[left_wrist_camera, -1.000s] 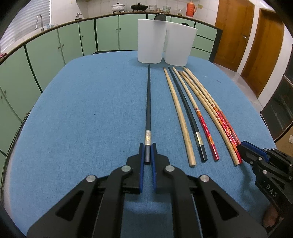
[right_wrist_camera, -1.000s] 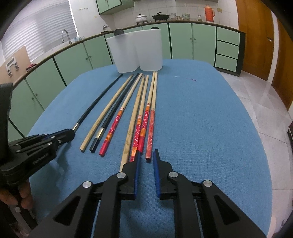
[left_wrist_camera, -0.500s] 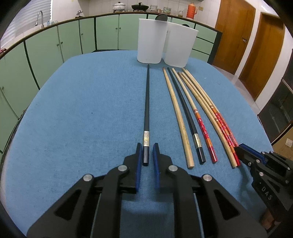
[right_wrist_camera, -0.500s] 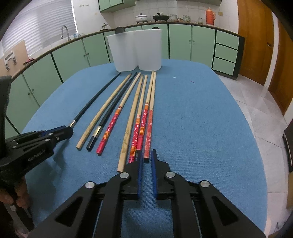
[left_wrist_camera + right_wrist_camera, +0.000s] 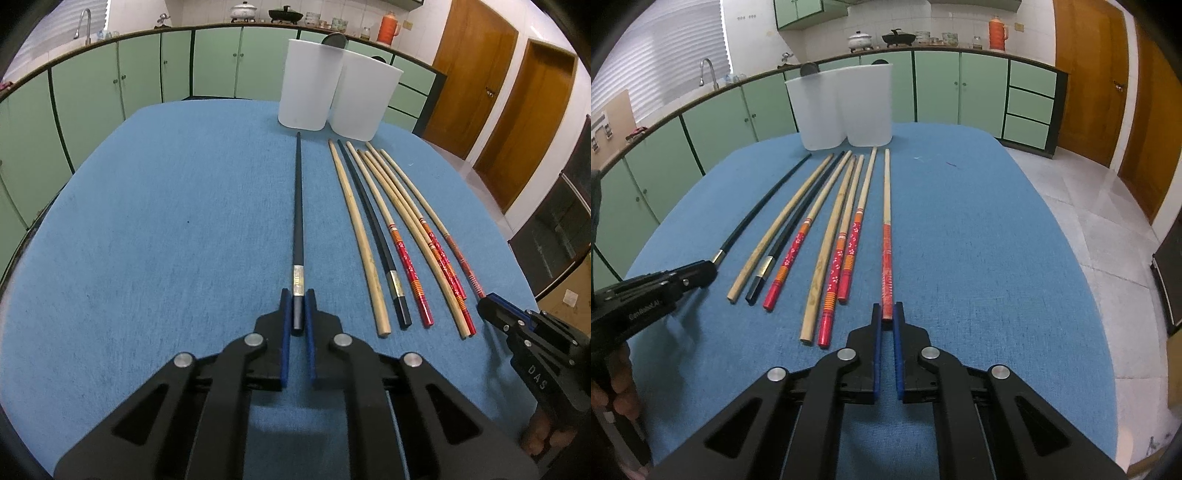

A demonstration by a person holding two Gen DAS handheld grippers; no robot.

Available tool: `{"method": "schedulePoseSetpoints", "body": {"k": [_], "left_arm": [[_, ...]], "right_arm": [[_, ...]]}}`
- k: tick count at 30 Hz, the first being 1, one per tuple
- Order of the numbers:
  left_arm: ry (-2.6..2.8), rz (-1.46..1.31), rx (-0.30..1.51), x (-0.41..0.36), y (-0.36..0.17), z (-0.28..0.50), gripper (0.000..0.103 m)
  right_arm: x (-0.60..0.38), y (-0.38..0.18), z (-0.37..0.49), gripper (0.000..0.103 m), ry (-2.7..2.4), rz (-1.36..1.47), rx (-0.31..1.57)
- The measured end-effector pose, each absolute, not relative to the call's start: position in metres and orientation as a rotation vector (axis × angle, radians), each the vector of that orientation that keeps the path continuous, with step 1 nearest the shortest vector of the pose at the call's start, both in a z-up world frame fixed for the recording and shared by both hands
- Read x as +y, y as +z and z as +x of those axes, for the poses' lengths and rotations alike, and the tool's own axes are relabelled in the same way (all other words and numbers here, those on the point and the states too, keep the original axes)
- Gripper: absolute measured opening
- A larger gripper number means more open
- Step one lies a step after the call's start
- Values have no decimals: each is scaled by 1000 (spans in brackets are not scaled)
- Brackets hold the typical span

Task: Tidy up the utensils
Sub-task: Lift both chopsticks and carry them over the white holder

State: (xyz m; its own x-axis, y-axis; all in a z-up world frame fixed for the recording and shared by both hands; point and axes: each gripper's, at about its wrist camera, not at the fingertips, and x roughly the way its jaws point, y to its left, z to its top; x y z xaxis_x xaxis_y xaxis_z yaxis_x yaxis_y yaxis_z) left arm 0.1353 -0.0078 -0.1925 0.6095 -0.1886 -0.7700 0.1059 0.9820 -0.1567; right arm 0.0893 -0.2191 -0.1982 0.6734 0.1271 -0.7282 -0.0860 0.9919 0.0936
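A long black chopstick with a silver band (image 5: 298,206) lies straight ahead on the blue table cloth (image 5: 166,240). My left gripper (image 5: 298,295) is closing on its near end, and the pads press on it. My right gripper (image 5: 887,308) is shut on the near tip of a wooden chopstick with a red handle (image 5: 886,240), which lies apart to the right of the row. Between the two, several more chopsticks (image 5: 820,236) lie side by side: plain wood, black, and red-patterned. Each gripper shows at the edge of the other's view: the left gripper (image 5: 709,271) and the right gripper (image 5: 487,301).
Two white translucent containers (image 5: 308,85) (image 5: 364,99) stand together at the far end of the table; a dark round utensil head (image 5: 334,38) sticks out of one. Green kitchen cabinets (image 5: 92,92) run behind, wooden doors (image 5: 476,81) to the right. A hand (image 5: 624,387) holds the left gripper's handle.
My right gripper went from open to shut on the red-handled chopstick, which now lies apart from the row. My left gripper loosened briefly and gripped the black chopstick again.
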Motion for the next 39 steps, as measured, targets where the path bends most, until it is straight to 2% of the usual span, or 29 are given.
{"method": "schedulePoseSetpoints", "body": {"k": [4, 6, 8, 11, 14, 23, 34, 39], "left_arm": [[-172, -84, 899, -12, -193, 136, 11], [-181, -74, 896, -16, -193, 136, 20], [-179, -47, 894, -21, -192, 135, 23], [-163, -17, 894, -26, -193, 136, 20], [-146, -32, 898, -21, -192, 137, 6], [-169, -19, 854, -15, -168, 127, 6], [-181, -12, 615, -1, -71, 123, 6], [-191, -26, 544, -1, -39, 137, 6]], "right_arm": [[-220, -199, 90, 6, 123, 63, 824], [-222, -200, 90, 6, 125, 71, 824], [-222, -200, 90, 6, 126, 72, 824], [-222, -200, 90, 6, 128, 78, 823], [-225, -200, 90, 6, 135, 98, 823], [-228, -176, 83, 6, 134, 62, 752], [-258, -84, 85, 6, 170, 91, 559], [-272, -54, 100, 6, 215, 169, 528]]}}
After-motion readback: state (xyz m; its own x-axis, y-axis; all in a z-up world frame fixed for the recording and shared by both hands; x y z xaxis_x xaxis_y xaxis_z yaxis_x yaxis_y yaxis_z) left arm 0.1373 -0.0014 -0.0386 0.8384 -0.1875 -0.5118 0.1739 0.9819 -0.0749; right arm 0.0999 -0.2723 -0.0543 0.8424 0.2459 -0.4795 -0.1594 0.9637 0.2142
